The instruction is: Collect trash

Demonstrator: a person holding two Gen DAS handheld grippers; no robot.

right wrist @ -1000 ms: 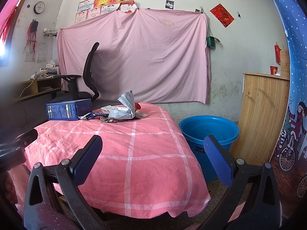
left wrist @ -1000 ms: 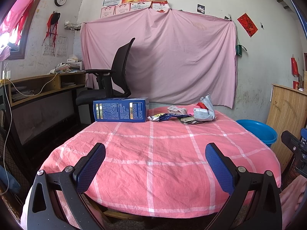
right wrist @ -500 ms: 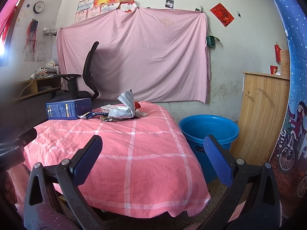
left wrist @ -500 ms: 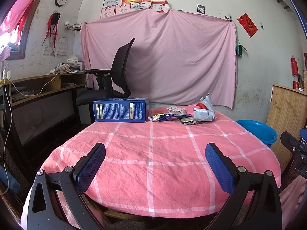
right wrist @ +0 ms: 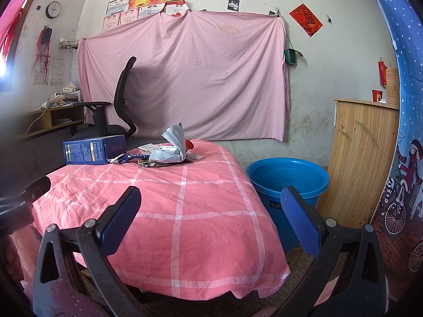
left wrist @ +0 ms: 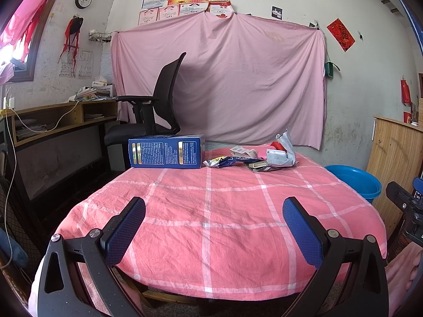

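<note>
A pile of wrappers [left wrist: 267,155] [right wrist: 169,152] lies at the far side of a table under a pink checked cloth [left wrist: 211,211] [right wrist: 182,206]: crumpled grey-white packaging, a blue foil wrapper [left wrist: 224,161] and a red scrap. To their left lies a blue box [left wrist: 166,151] [right wrist: 92,150]. A blue tub [right wrist: 288,182] [left wrist: 354,182] stands on the floor right of the table. My left gripper [left wrist: 214,211] hangs open over the near table edge. My right gripper [right wrist: 211,206] is open too, near the table's right edge. Both are well short of the wrappers.
A black office chair [left wrist: 158,105] stands behind the table at the left, beside a wooden desk [left wrist: 60,121] with papers. A wooden cabinet [right wrist: 364,153] is right of the tub. A pink sheet [left wrist: 219,84] hangs on the back wall.
</note>
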